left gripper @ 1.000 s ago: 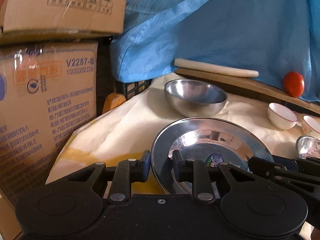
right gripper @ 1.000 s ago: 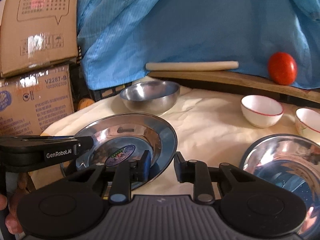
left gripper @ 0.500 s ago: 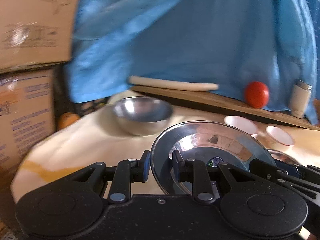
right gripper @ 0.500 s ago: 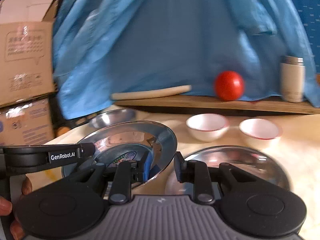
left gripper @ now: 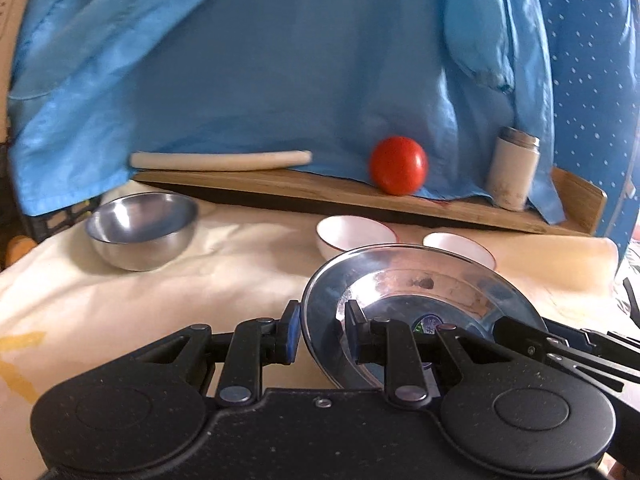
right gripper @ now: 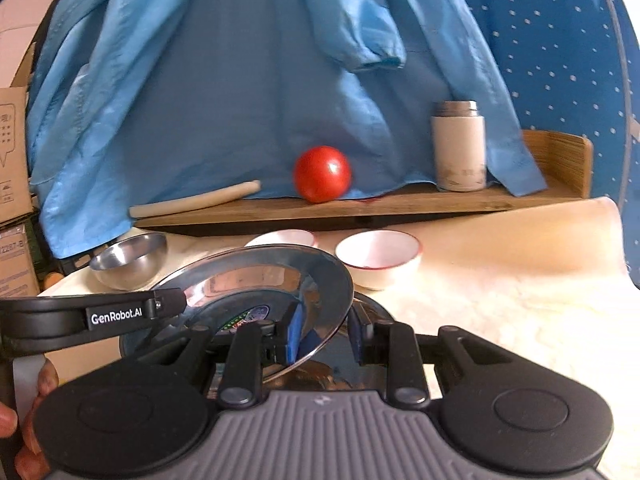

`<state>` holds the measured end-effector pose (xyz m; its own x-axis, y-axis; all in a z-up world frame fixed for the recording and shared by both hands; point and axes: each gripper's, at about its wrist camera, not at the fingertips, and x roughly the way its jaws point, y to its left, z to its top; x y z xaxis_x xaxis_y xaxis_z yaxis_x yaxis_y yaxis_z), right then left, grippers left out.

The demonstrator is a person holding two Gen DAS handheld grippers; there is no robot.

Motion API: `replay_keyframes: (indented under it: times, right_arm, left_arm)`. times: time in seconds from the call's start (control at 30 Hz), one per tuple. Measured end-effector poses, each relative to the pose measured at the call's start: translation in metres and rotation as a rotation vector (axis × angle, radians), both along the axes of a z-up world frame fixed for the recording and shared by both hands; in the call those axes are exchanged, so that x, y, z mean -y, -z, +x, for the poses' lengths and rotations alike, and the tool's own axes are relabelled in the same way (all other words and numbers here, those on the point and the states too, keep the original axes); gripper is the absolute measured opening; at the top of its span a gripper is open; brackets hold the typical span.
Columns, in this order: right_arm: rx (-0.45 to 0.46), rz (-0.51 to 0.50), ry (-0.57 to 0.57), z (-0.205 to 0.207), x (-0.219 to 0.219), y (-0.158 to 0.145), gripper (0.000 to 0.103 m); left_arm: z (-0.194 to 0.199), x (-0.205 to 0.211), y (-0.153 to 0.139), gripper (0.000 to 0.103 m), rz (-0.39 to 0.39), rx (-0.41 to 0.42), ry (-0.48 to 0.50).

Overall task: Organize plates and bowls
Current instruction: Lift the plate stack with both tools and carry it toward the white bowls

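In the left wrist view, a steel bowl (left gripper: 142, 229) sits alone at mid-left on the cream cloth (left gripper: 240, 272), apart from the rest; right of centre two white bowls (left gripper: 354, 235) stand side by side, unstacked, below the shelf (left gripper: 320, 192) with its tomato (left gripper: 398, 171) and flask (left gripper: 512, 168). At lower centre the left gripper (left gripper: 318, 334) has its jaws narrowed onto the left rim of a steel plate (left gripper: 420, 292), which is lifted and tilted. In the right wrist view, that plate fills the lower left, and the right gripper (right gripper: 324, 330) straddles its right rim; whether it truly pinches I cannot tell. Beneath the raised plate, at lower centre, a second plate (right gripper: 372, 308) appears to lie, mostly hidden. My judgement: the sort is early, with one plate in transit to stack, and all the bowls left to gather
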<state>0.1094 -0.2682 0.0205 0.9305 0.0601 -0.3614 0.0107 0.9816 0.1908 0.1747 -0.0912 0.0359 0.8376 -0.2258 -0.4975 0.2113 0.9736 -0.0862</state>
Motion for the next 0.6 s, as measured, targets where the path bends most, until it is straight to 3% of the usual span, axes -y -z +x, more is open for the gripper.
replay_keyframes:
  times: [0.6]
  right_arm:
    - [-0.030, -0.019, 0.019, -0.011, 0.013, 0.016, 0.028]
  left_arm:
    - [-0.005, 0.019, 0.014, 0.025, 0.044, -0.028, 0.026]
